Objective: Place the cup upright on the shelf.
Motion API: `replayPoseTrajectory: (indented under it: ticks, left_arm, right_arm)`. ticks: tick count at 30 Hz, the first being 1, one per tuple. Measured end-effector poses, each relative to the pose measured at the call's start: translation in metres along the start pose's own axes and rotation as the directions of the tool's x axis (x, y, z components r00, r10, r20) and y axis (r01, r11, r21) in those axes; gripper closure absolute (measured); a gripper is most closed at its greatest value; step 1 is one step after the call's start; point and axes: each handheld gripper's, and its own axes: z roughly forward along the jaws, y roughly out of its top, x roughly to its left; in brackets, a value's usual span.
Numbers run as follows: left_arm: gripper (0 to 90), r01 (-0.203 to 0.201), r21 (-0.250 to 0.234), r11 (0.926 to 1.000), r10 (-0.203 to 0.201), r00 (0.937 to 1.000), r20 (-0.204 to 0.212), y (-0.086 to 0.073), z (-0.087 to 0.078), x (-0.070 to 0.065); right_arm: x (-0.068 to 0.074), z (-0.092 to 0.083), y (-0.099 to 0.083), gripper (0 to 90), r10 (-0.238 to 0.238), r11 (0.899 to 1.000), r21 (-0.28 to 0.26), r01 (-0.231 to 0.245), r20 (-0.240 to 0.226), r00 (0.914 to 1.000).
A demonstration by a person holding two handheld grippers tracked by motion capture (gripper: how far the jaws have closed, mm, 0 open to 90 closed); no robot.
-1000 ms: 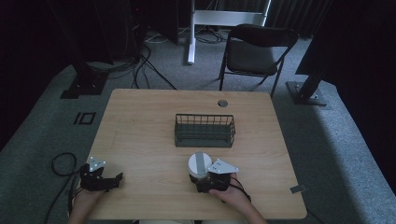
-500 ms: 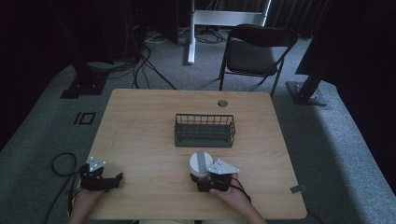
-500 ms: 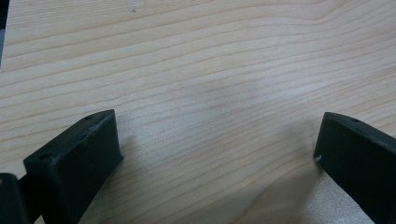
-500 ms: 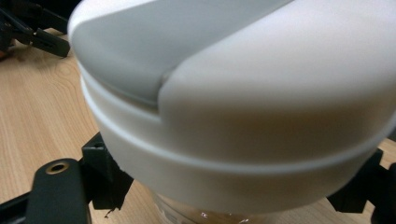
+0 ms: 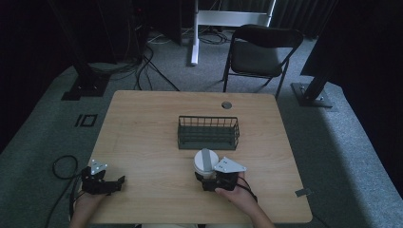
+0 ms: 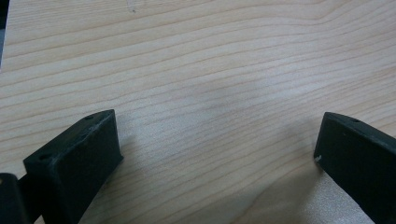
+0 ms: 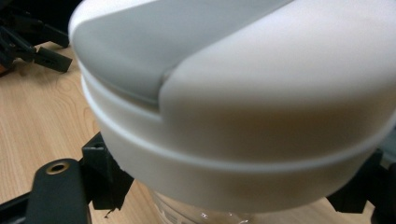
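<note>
A container with a white lid and a grey flap (image 5: pixel 206 162) stands near the table's front, just in front of a dark wire basket (image 5: pixel 208 133). My right gripper (image 5: pixel 207 175) is shut on it from the near side. In the right gripper view the white lid (image 7: pixel 243 102) looms large, with a clear body below it and the black jaws pressed against both sides under the lid. My left gripper (image 5: pixel 105 184) rests at the front left corner of the table. Its jaws stand wide apart over bare wood (image 6: pixel 217 140), open with nothing between them.
The wooden table (image 5: pixel 142 128) has a round cable hole (image 5: pixel 226 105) at its far edge. A black folding chair (image 5: pixel 259 54) stands behind the table. Stand bases and cables lie on the grey carpet at the left (image 5: pixel 83 88) and right (image 5: pixel 311 95).
The right gripper with the container has crept slightly away from the front edge, toward the basket. The left gripper has not moved.
</note>
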Motion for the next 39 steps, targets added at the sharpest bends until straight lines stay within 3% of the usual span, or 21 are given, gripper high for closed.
replayPoseTrajectory:
  ticks: [8,31,39]
  left_arm:
    - [0.6,0.0,0.0,1.0,0.0,1.0,0.0,0.0,0.0,0.0]
    - [0.6,0.001,-0.001,1.0,-0.001,1.0,0.0,0.0,0.0,0.0]
    - [0.6,0.0,0.0,1.0,0.0,1.0,0.0,0.0,0.0,0.0]
  right_arm:
    - [-0.007,-0.004,0.019,18.3,-0.011,1.0,-0.029,0.012,0.028,0.9996]
    - [-0.024,0.002,0.076,18.3,0.026,0.994,-0.105,-0.015,0.103,0.9943]
    - [-0.034,0.007,0.094,18.3,0.035,0.993,-0.118,-0.017,0.152,0.9878]
